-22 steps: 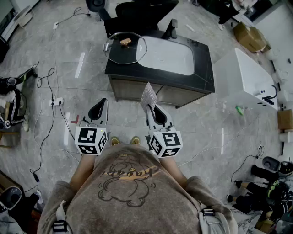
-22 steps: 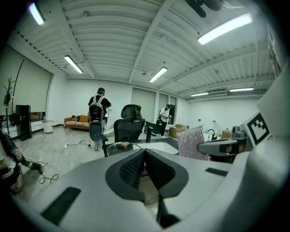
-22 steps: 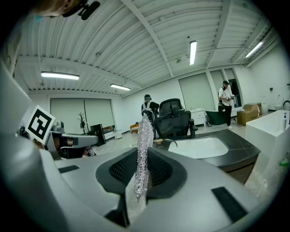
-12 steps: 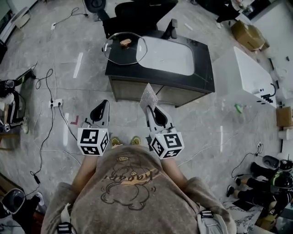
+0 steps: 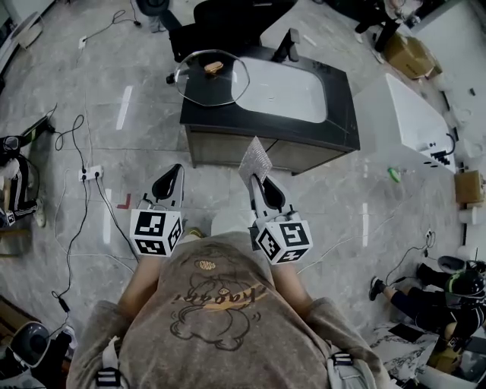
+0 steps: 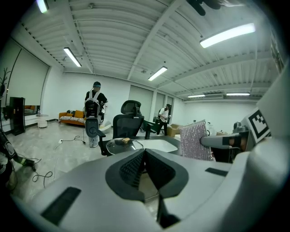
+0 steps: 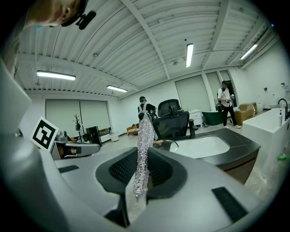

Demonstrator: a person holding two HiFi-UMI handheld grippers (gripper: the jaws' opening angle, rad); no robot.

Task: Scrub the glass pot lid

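standing short of a black-topped cabinet counter (image 5: 228, 118), the person holds both tools level with its near side, and neither tool reaches it

the round clear glass pot lid (image 5: 210, 77) lies flat on the far left corner of that counter, well apart from both sets of jaws. it has a thin metal rim and a small tan knob (image 5: 213, 67) in the middle. its left edge hangs a little past the counter's left side, and its right edge comes up to the rim of the white oblong basin (image 5: 292, 91) sunk into the counter top

the left gripper (image 6: 144, 153) points toward the counter's left half, roughly in line with the lid. its ribbed dark pads are clenched together with nothing between them

the right gripper (image 7: 146, 152) points toward the middle of the counter's near side. its jaws are grasping a silver glittery scouring cloth (image 5: 255, 159), a thin rectangular sheet with a sparkling knitted texture. in the right gripper view the cloth stands on edge between the ribbed pads and rises above them; in the head view it sticks out ahead of the jaws toward the counter, stopping short of its front

the counter top is smooth and glossy, the cabinet front below it a dull grey-brown. a black office chair (image 5: 228, 19) stands just behind the counter's far side. the floor (image 5: 342, 197) around the counter is pale grey polished stone tile
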